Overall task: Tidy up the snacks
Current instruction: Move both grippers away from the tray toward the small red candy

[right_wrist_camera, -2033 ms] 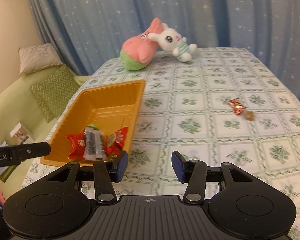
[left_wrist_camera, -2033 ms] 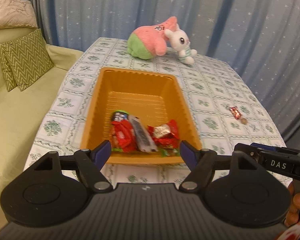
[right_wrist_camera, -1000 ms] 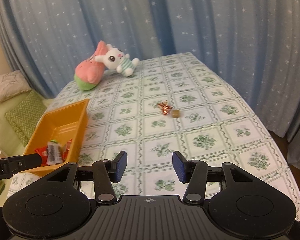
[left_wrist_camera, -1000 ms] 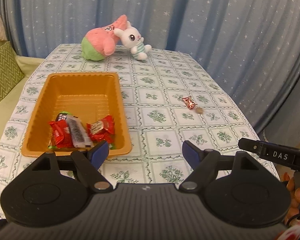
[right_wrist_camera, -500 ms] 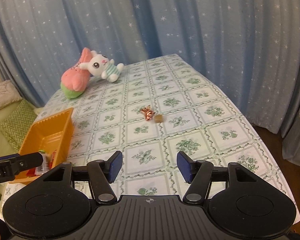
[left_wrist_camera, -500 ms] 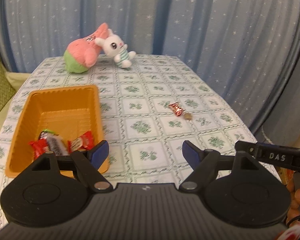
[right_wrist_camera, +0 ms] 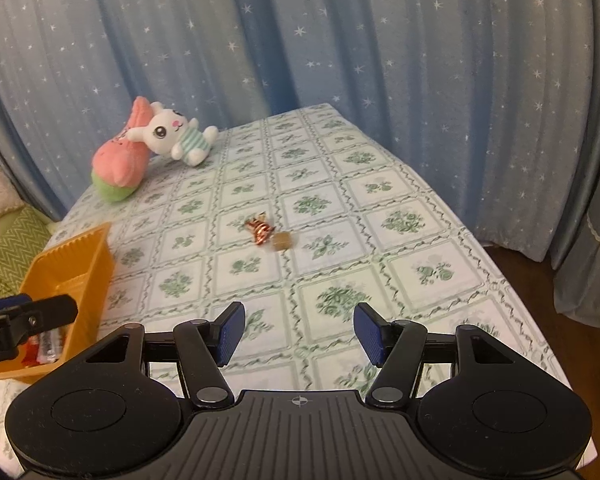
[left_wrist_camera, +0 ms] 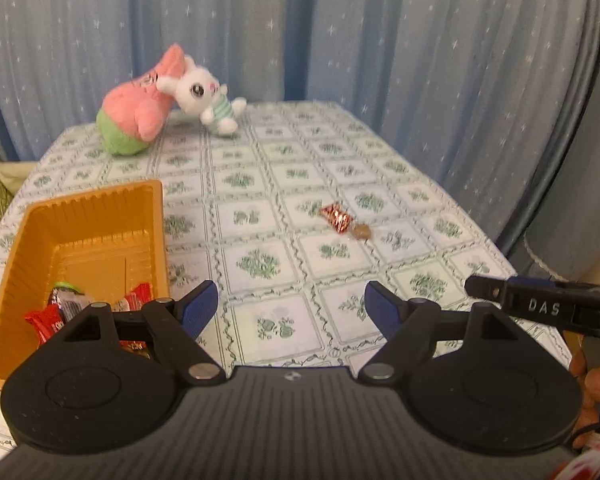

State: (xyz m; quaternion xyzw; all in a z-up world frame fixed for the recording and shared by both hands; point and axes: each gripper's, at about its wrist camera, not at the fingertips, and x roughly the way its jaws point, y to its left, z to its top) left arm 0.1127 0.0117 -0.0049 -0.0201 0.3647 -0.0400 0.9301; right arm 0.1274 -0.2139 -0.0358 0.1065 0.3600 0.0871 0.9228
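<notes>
Two snacks remain loose on the bench (right_wrist_camera: 400, 216): a red wrapped candy (right_wrist_camera: 259, 230) and a small brown sweet (right_wrist_camera: 281, 241), lying touching or just beside each other near the middle of the patterned cloth, well apart from the orange tray (left_wrist_camera: 88, 216). The tray sits at the left edge and holds several red-wrapped snacks (left_wrist_camera: 48, 322) at its near end.

Change noted: both views have swung away from the tray and now face the loose pair, which lies closer ahead than a second ago. The right gripper (right_wrist_camera: 296, 334) has just been widening its jaws; nothing sits between them. The left gripper (left_wrist_camera: 292, 306) is released, jaws spread wide and empty, beside the tray.

Assessment: the drop into the tray appears finished and the next pickup is being lined up, likely by the right gripper. The two pieces lie close; taking one may nudge the other.

Two plush toys (right_wrist_camera: 148, 152) rest at the far end, clear of the work.
</notes>
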